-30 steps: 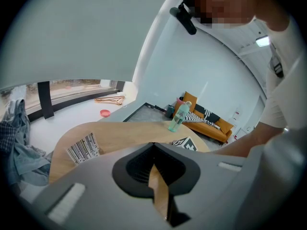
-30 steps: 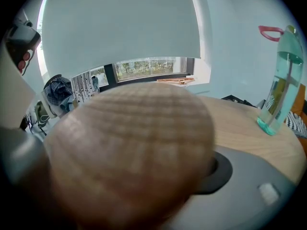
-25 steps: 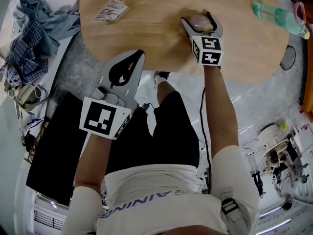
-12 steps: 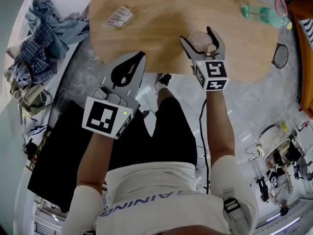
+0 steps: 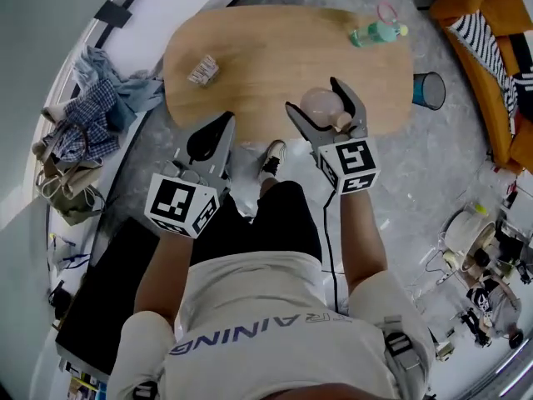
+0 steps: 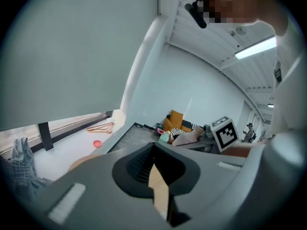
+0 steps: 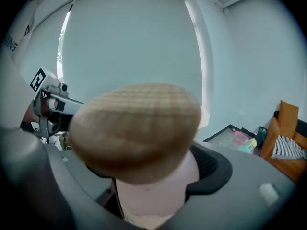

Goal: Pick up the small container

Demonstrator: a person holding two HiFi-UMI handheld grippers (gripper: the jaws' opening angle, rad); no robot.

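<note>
Two grippers: the left gripper [image 5: 225, 122] and the right gripper [image 5: 314, 95]. One small container [image 5: 321, 105]. One table [image 5: 250, 48], carrying one green bottle [image 5: 375, 33] at two o'clock and one packet [image 5: 202, 71] at ten o'clock. One blue bin [image 5: 428, 90] beside the table at three o'clock.

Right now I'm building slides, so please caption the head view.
Right tongs grip the small container over the near edge of the wooden table; left tongs closed and empty.

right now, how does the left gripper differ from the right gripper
The left gripper's jaws are together; the right gripper's stand wide apart. The left gripper holds nothing; the right gripper clamps the small container with its tan lid. Both carry a black-and-white marker cube.
</note>
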